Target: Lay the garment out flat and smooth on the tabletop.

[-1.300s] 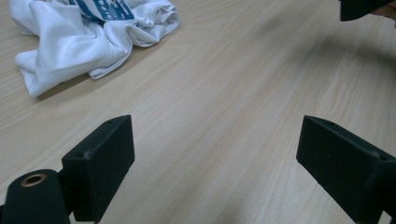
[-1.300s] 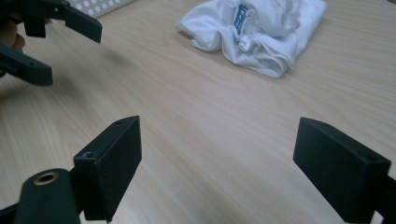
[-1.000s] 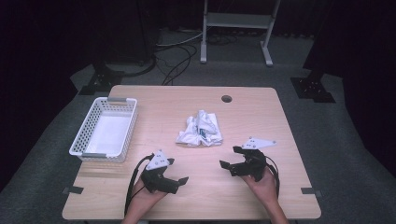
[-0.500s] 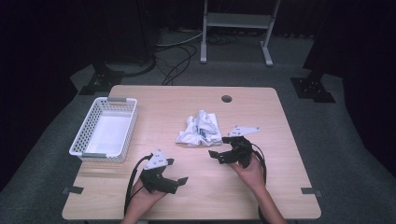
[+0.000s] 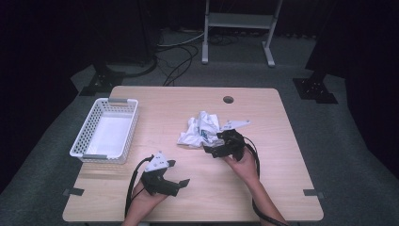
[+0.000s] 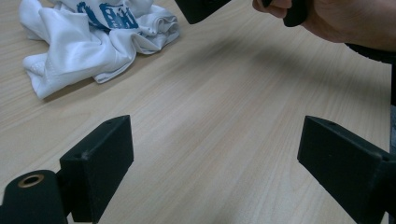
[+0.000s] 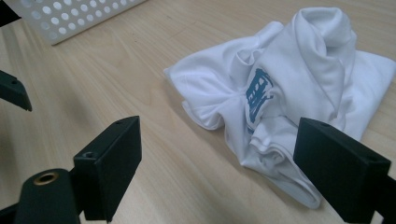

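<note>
A: From the high view, where does the crumpled white shirt [image 5: 200, 131] lie?
B: Mid-surface [image 5: 282, 141], the right tool [image 5: 212, 149] just beside it; the left tool [image 5: 176, 181] sits nearer the person, the white basket [image 5: 106, 130] off left of the shirt, dark floor beyond.

A: The left gripper view?
B: Jaws wide, shirt [image 6: 93, 42] well ahead.

A: The right gripper view?
B: Jaws wide, shirt [image 7: 289, 88] close ahead, between them.

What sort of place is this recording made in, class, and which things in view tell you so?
Probably a lab or studio set up for recording, not a home. A lone wooden table stands on grey carpet against dark surroundings, cables trail across the floor behind it, and a metal stand rises at the back.
</note>
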A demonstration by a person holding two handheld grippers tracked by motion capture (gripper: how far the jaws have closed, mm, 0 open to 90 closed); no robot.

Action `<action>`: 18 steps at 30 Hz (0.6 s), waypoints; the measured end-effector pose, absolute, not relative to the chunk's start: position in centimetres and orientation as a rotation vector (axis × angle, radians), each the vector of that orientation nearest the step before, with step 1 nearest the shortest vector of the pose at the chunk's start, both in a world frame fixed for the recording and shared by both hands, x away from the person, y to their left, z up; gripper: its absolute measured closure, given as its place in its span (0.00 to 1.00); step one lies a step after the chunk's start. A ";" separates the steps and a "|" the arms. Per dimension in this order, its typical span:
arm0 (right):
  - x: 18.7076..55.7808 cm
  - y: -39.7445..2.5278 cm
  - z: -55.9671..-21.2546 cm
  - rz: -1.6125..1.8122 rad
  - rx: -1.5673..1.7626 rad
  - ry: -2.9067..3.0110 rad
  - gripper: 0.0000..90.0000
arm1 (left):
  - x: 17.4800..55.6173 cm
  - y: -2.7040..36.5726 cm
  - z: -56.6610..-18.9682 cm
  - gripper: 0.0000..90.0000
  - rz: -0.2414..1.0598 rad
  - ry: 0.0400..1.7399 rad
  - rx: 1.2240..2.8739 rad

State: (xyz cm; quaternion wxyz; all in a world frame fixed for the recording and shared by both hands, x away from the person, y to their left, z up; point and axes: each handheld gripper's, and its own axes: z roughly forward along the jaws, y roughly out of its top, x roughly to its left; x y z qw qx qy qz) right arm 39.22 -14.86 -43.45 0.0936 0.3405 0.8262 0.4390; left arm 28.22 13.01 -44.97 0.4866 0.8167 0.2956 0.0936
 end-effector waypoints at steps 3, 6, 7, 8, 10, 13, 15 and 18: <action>39.6 -14.4 -43.5 1.290 1.007 2.456 0.17 | 28.2 13.1 -44.9 0.12 0.232 0.721 1.985; 40.0 -14.0 -43.5 1.274 1.008 2.462 0.17 | 28.2 13.2 -44.9 0.12 0.231 0.724 1.981; 40.2 -13.8 -43.6 1.266 1.009 2.462 0.17 | 28.3 13.2 -44.9 0.12 0.233 0.724 1.981; 40.3 -13.7 -43.6 1.258 1.014 2.461 0.17 | 28.3 13.3 -44.9 0.12 0.235 0.726 1.980; 40.7 -13.4 -43.7 1.239 1.028 2.461 0.18 | 28.3 13.3 -44.9 0.12 0.233 0.730 1.977; 41.3 -13.1 -43.9 1.227 1.062 2.448 0.18 | 28.3 13.4 -45.0 0.12 0.236 0.732 1.979; 41.7 -13.0 -44.0 1.218 1.072 2.440 0.22 | 28.3 13.5 -45.0 0.12 0.237 0.733 1.984; 42.3 -12.8 -44.3 1.195 1.102 2.429 0.25 | 28.3 13.4 -45.0 0.12 0.238 0.733 1.982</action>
